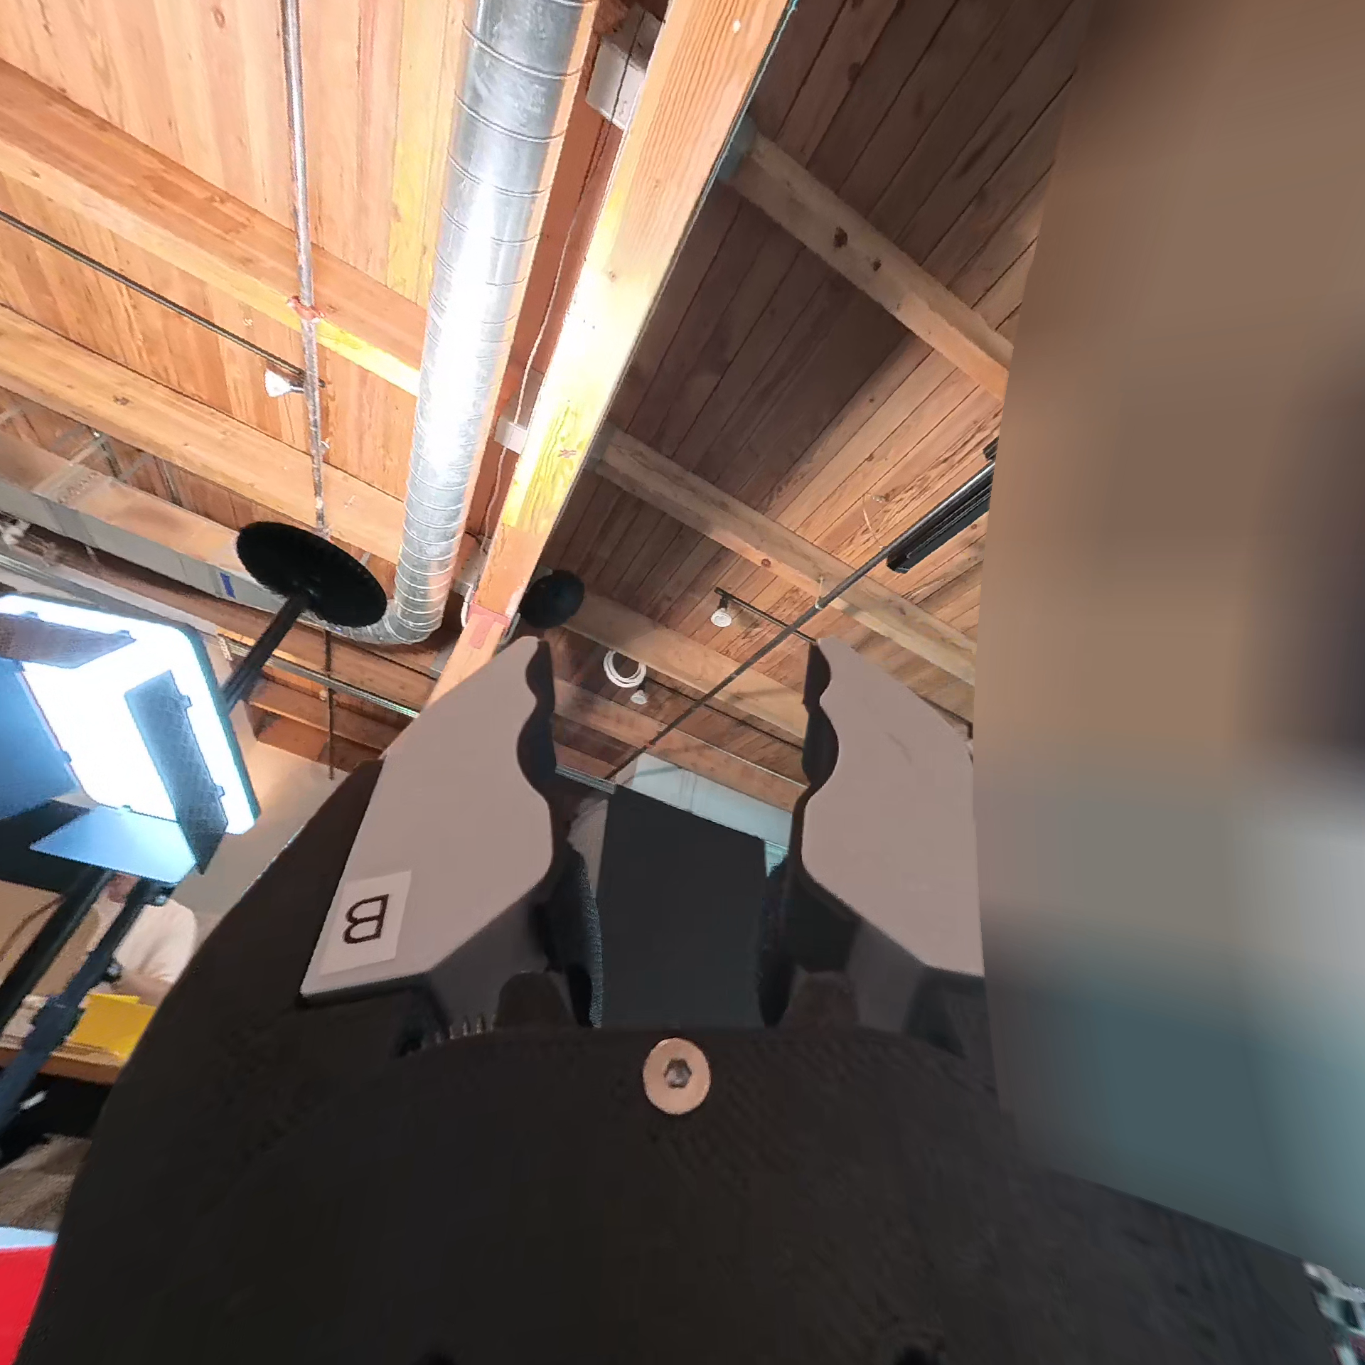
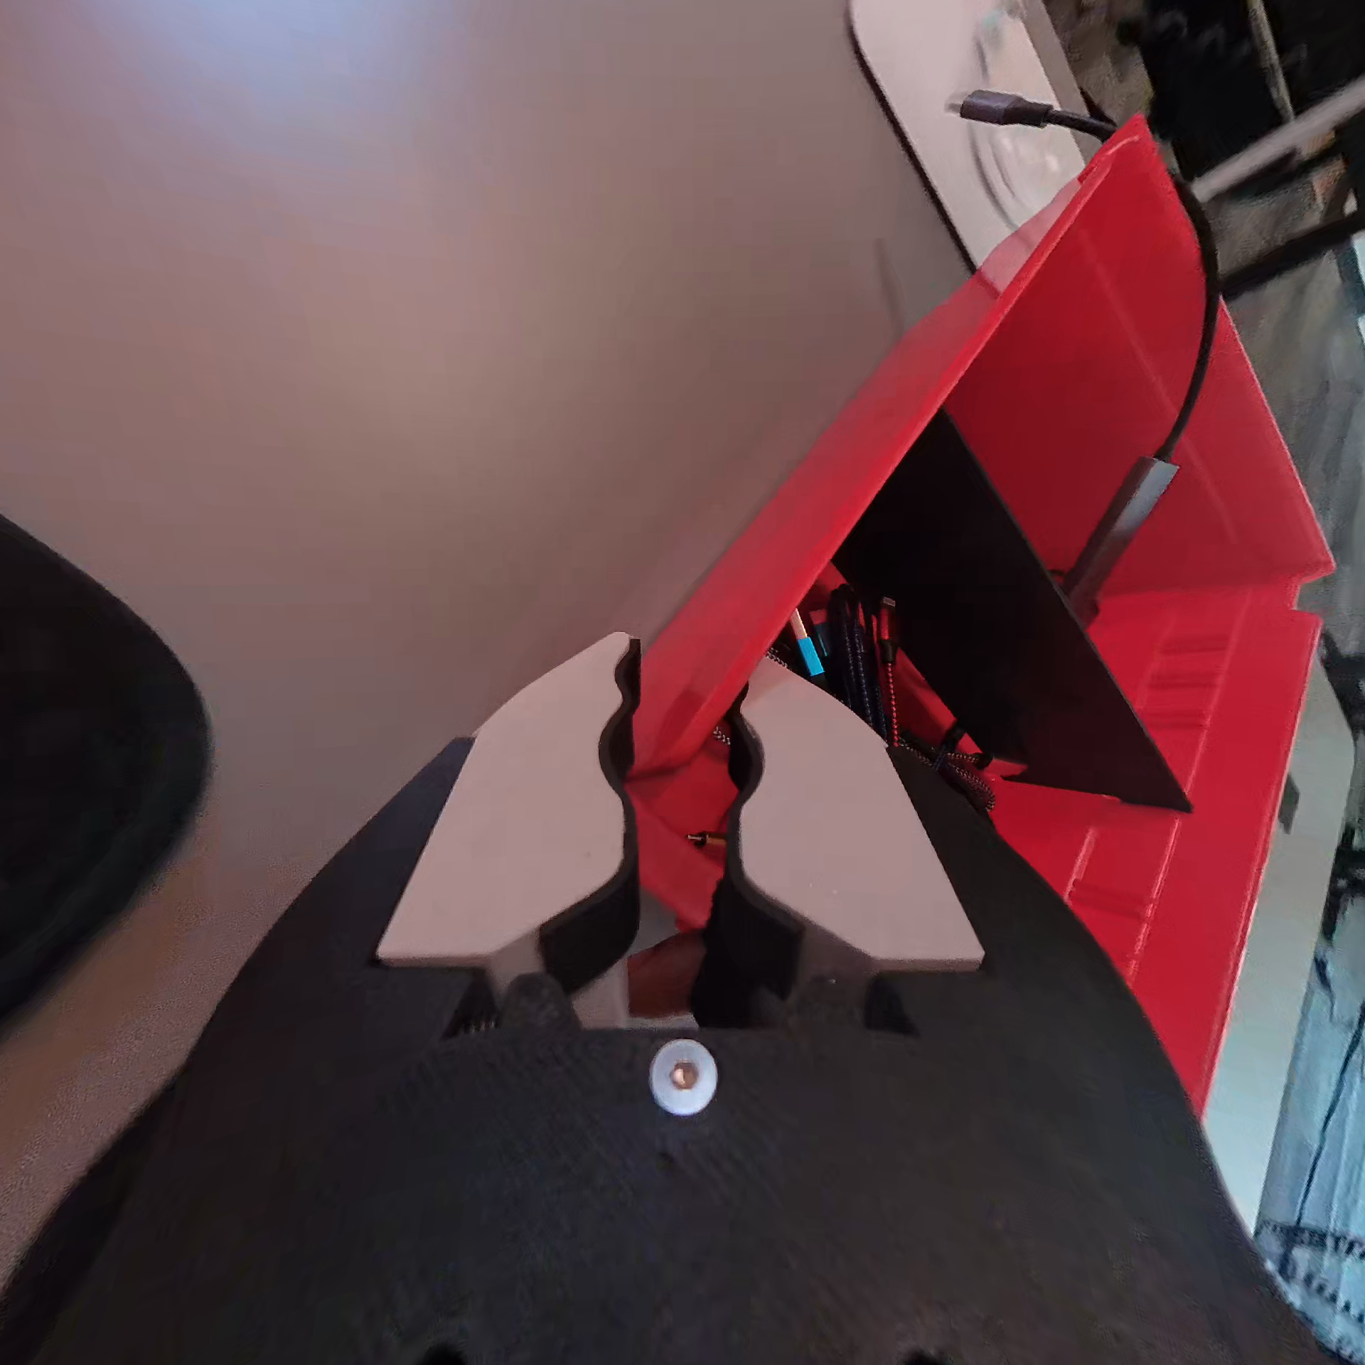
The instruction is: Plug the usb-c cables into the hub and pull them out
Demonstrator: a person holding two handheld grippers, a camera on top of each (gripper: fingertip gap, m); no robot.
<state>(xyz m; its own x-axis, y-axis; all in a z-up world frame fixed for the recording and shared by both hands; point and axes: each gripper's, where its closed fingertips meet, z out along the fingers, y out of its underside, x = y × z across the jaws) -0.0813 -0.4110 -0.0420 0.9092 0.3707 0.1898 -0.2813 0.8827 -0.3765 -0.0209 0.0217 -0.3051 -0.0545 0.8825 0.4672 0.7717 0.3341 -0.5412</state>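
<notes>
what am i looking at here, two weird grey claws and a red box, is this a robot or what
No robot arm here: a person holds a pair of hand-held tongs in each hand, and a camera on each looks forward along its two grey fingers.

The left wrist view points up at a wooden ceiling with a silver duct and a bright studio light. The left tongs are open and hold nothing. The smeared patch on the right was added afterwards for privacy.

The right wrist view looks down at a pale table with a red bin split by a black divider. A bundle of cables lies in the nearer compartment; the grey hub sits in the farther one, its own lead hanging out over the rim. The right tongs are slightly open and empty, just in front of the cables.
</notes>
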